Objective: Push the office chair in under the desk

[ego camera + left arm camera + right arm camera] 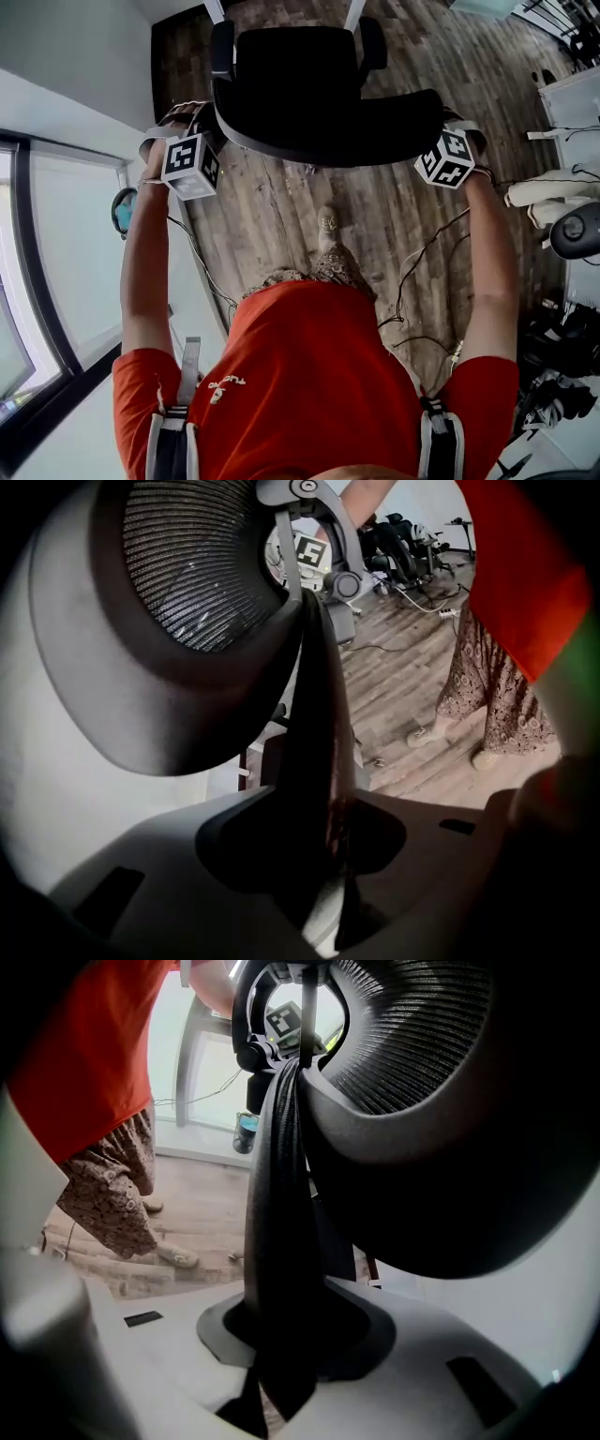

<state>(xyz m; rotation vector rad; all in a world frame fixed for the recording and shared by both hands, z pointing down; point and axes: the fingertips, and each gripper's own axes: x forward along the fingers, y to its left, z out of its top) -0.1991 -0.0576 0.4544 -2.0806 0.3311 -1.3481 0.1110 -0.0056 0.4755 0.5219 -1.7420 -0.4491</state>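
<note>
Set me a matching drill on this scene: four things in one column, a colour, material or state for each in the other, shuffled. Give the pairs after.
Things:
1. chair
2. shirt
3. floor
4. left gripper

Descriptions:
A. wood planks
B. shut on the chair's back edge
C. black
D. orange-red

Pairs: 1-C, 2-D, 3-A, 4-B
</note>
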